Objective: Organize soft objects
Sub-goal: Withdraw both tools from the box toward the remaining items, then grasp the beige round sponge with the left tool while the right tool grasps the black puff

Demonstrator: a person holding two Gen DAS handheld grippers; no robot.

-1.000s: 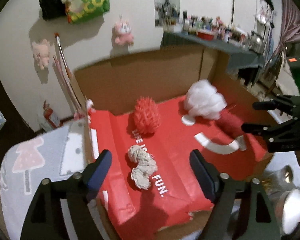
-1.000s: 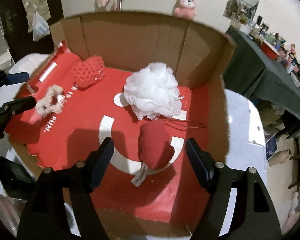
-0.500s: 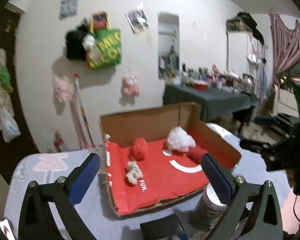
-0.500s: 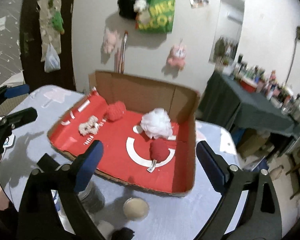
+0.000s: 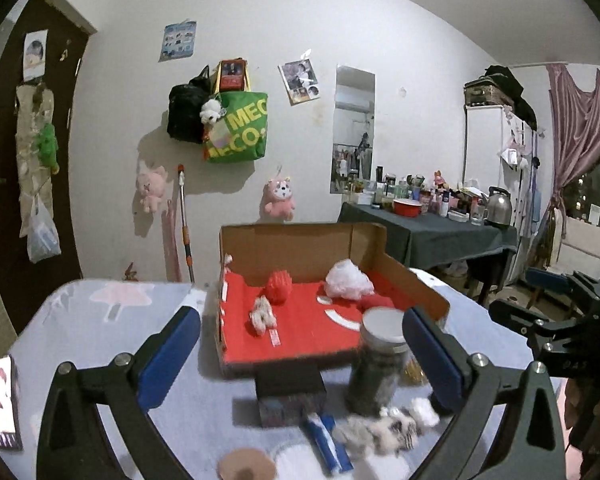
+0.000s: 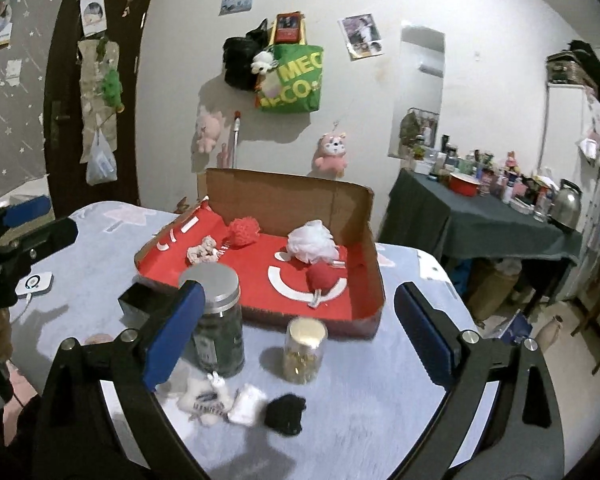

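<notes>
Left wrist view: a second ago the camera sat low over the cardboard box (image 5: 414, 280), with the cream knotted piece (image 5: 262, 316) between the pads; now the whole box shows farther off across the table (image 5: 100, 320), with a dark jar (image 5: 376, 364) and a small black box (image 5: 290, 384) in front of it. Left gripper (image 5: 300, 356) jaws stand spread wide and hold nothing. Inside the box, on the red lining: cream knotted piece at left front, red mesh puff (image 5: 278, 286) behind it, white mesh puff (image 5: 348, 280) to the right, all well apart from the pads. A blurred white soft toy (image 5: 380, 428) lies on the table near the right pad

Right wrist view: earlier the dark red soft piece (image 6: 324, 276) lay between the pads; now it rests in the box beyond them. Right gripper (image 6: 296, 328) jaws have just been opening, nothing between them. Below the gripper a white toy (image 6: 206, 400), a white soft piece (image 6: 246, 404) and a black soft piece (image 6: 286, 414) lie on the table, with a gold-filled jar (image 6: 304, 350) behind
</notes>
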